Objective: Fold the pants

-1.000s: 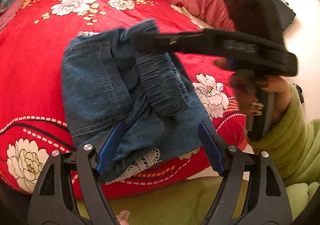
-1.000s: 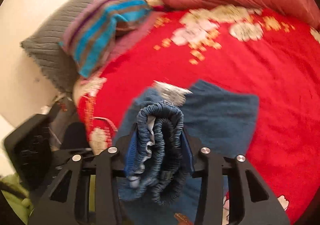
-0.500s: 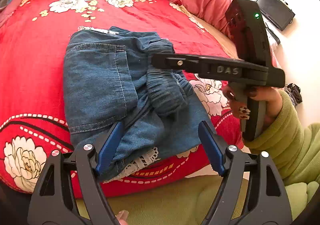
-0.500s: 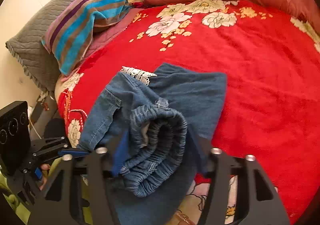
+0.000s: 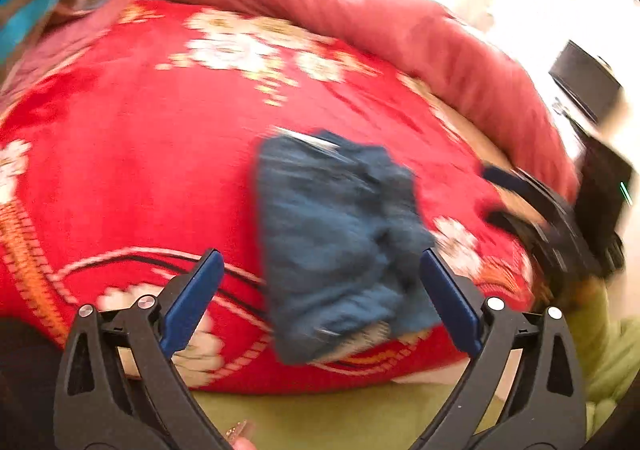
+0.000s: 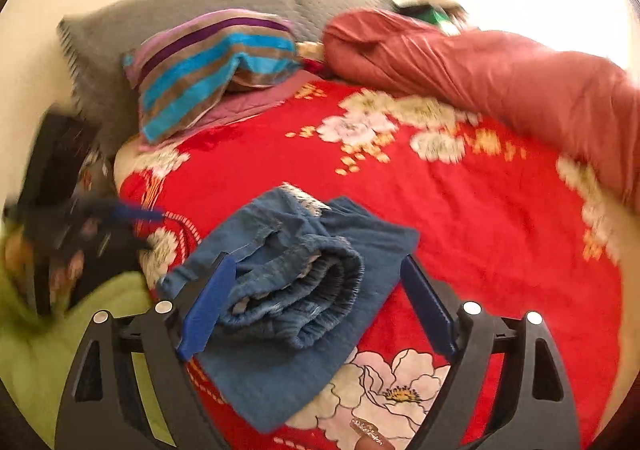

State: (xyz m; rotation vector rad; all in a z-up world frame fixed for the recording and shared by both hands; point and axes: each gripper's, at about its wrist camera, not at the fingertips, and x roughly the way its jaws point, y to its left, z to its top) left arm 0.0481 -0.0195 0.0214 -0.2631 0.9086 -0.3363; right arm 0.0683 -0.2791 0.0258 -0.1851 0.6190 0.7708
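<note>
The blue denim pants (image 5: 336, 238) (image 6: 296, 282) lie folded in a small bundle near the front edge of the red flowered bedspread (image 5: 132, 153) (image 6: 472, 217), elastic waistband on top. My left gripper (image 5: 320, 298) hangs above and in front of the bundle, jaws opening wide, nothing pressed between them. My right gripper (image 6: 316, 302) is also opening; the waistband roll sits between its blue pads without being squeezed. The right gripper (image 5: 552, 234) shows blurred at the right of the left wrist view, and the left gripper (image 6: 92, 217) blurred at the left of the right wrist view.
A salmon quilt (image 5: 400, 25) (image 6: 500, 77) lies bunched along the far side of the bed. A striped pillow (image 6: 212, 65) rests on a grey pillow (image 6: 180, 5) at the head. A green sleeve (image 6: 48, 330) is at the near edge.
Both grippers let go of the pants and pulled back and up from the bundle. The right jaws opened off the waistband, which now lies on the folded denim. The views are motion-blurred.
</note>
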